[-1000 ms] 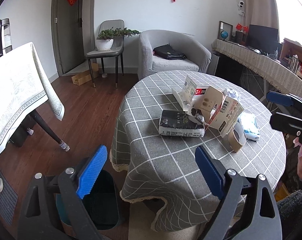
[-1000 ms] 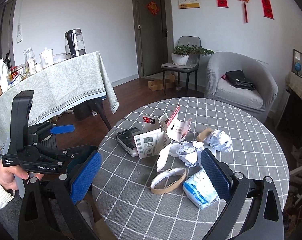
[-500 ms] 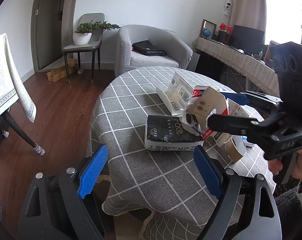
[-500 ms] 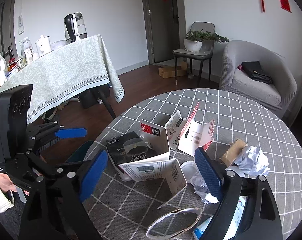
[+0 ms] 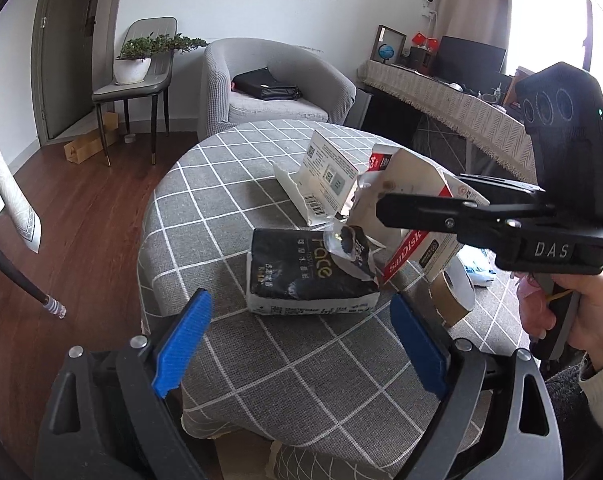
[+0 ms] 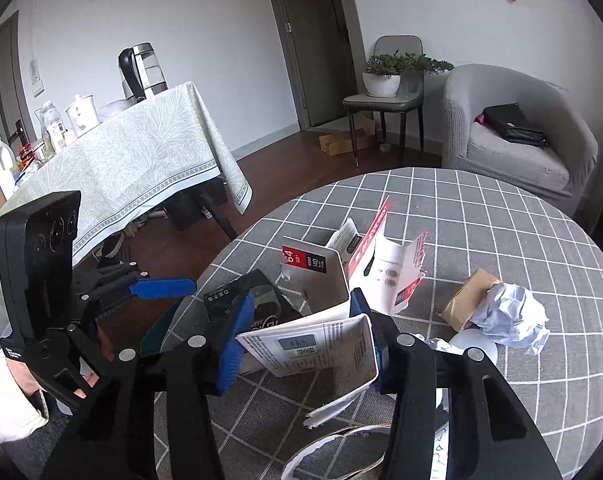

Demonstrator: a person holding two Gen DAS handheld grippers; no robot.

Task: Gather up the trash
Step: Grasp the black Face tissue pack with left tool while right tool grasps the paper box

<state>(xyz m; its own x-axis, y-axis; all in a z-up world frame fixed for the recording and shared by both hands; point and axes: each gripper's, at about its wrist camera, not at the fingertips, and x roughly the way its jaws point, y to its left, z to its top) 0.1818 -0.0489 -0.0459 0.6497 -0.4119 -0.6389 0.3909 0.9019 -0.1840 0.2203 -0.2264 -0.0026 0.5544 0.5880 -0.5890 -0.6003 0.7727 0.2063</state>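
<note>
Trash lies on a round table with a grey checked cloth [image 5: 229,184]. A black tissue pack [image 5: 305,276] lies near its front edge, with torn white and red cardboard packaging [image 5: 413,200] behind it. My left gripper [image 5: 301,344] is open and empty, just short of the black pack. My right gripper [image 6: 305,340] has its jaws around the torn white cardboard box [image 6: 317,344], pads at its sides; it also shows in the left wrist view [image 5: 389,204]. A crumpled paper ball [image 6: 509,316] and a brown cardboard piece [image 6: 467,304] lie to the right.
A tape roll [image 5: 453,292] lies by the table's right edge. A grey armchair [image 5: 269,84] with a black bag, a chair with a plant [image 5: 141,76], and a side table with a pale cloth [image 6: 121,160] and a kettle stand around.
Both grippers moved in over the table. My right gripper narrowed around the white cardboard box. The left gripper came closer to the black pack, still open.
</note>
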